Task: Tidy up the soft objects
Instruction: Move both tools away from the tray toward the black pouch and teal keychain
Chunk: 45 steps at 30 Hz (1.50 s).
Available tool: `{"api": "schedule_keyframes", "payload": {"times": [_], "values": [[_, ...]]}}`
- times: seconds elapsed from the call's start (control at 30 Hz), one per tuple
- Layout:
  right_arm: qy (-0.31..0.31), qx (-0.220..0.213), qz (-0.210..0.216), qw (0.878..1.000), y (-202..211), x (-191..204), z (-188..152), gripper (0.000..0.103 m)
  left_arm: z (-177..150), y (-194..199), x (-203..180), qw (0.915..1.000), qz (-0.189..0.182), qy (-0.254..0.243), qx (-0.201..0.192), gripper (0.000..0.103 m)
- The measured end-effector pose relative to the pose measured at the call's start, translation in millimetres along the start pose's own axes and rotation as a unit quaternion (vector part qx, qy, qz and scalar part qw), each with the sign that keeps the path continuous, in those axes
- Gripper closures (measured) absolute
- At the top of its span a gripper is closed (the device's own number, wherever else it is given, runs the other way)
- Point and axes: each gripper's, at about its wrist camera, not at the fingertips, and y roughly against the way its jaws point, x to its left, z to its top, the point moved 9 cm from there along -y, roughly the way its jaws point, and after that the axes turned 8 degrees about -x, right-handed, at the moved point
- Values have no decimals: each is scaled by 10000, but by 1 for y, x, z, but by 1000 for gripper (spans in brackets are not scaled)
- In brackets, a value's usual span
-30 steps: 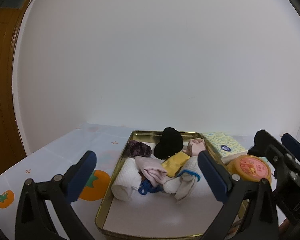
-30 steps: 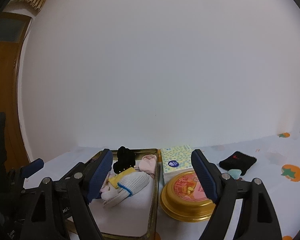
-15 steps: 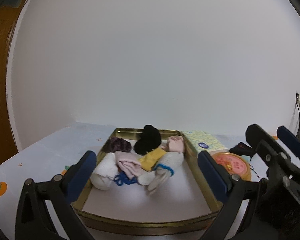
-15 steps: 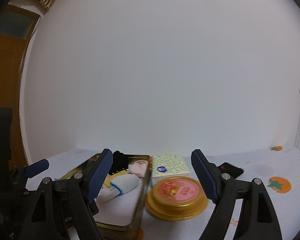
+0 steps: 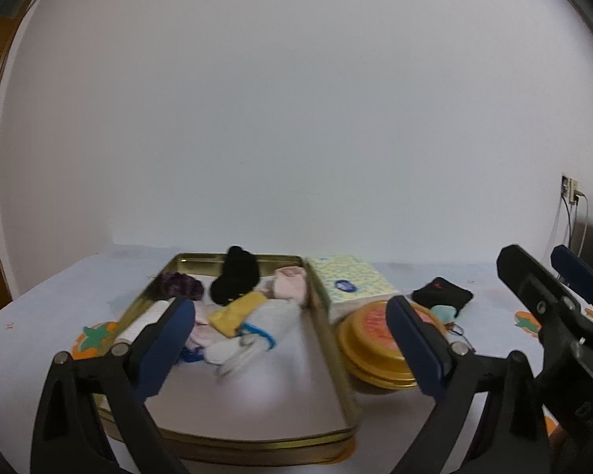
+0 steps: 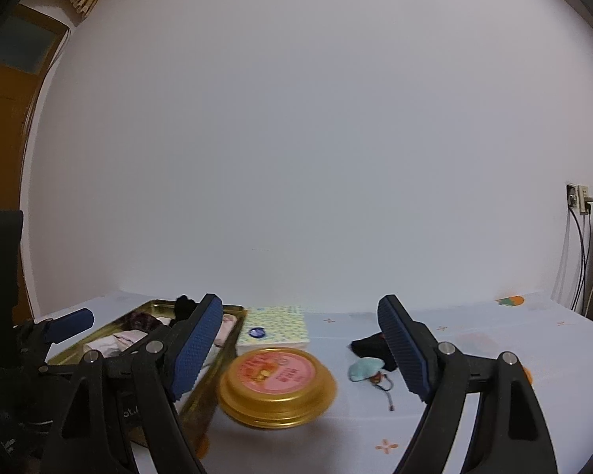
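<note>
A gold tin tray (image 5: 328, 339) holds several soft items: a black sock (image 5: 237, 276), a purple scrunchie (image 5: 180, 284), a pink cloth (image 5: 290, 282), a yellow piece (image 5: 237, 312) and a white sock with blue trim (image 5: 253, 335). My left gripper (image 5: 290, 335) is open and empty, above the tray's near half. My right gripper (image 6: 300, 339) is open and empty, above the round tin (image 6: 276, 385). A black pouch (image 6: 369, 345) and a small teal charm (image 6: 363, 367) lie on the table to the right. The tray also shows in the right wrist view (image 6: 213, 371).
A round gold tin with a pink lid (image 5: 371, 351) sits right of the tray. A patterned tissue pack (image 5: 348, 284) lies behind it, also in the right wrist view (image 6: 274, 326). The tablecloth (image 6: 494, 355) has orange fruit prints. A wall socket with cables (image 6: 579, 201) is at the right.
Both grippers have swung to the right, so the tray has slid left in both views and the black pouch and teal charm have come into view. Both stay open.
</note>
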Motion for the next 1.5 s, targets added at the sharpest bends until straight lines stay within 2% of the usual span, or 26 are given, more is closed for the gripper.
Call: {"api": "schedule_keyframes", "payload": {"times": [0.8,1.07,1.23,1.5], "values": [[-20,416,-876,9953,-8,-123,-11,20,-8,-16,-89,9974,-592,-298,269,3],[-42,726,-968,9926,-23,-153,-21,20,-10,-21,-111,9959,-740,-373,352,0],[-211,1203,-898,9884,-45,-171,-37,20,-16,-30,-117,9948,-785,-307,574,0],[-187,1444,-903,9852,-72,-190,-47,20,-21,-40,-145,9917,-976,-430,720,0]]}}
